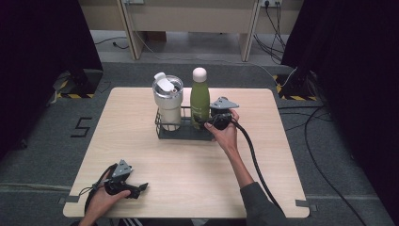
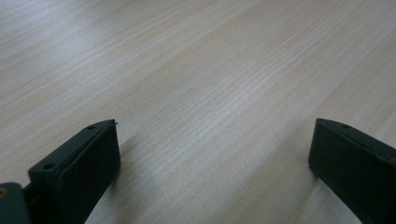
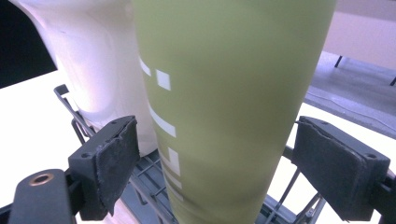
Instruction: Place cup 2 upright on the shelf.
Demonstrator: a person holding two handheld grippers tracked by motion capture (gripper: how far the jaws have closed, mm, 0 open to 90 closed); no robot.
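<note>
Green metal bottle with a pale rounded cap [image 1: 200, 96] stands upright in the dark wire rack [image 1: 164, 132], between the right hand-held gripper's [image 1: 203, 123] spread jaws.
Pads flank its body without touching; white lidded tumbler [image 1: 168, 101] stands beside it. Left hand-held gripper [image 1: 139, 188] rests open, empty, on the light wooden worktop [image 1: 188, 174], well apart.

Two handheld black grippers, each topped by a grey three-cornered plate

The right gripper [image 1: 203, 121] trails a thick black cable; the left gripper [image 1: 141, 187] has thin cords; a dark grey sleeve [image 1: 261, 205] covers the right forearm
</note>
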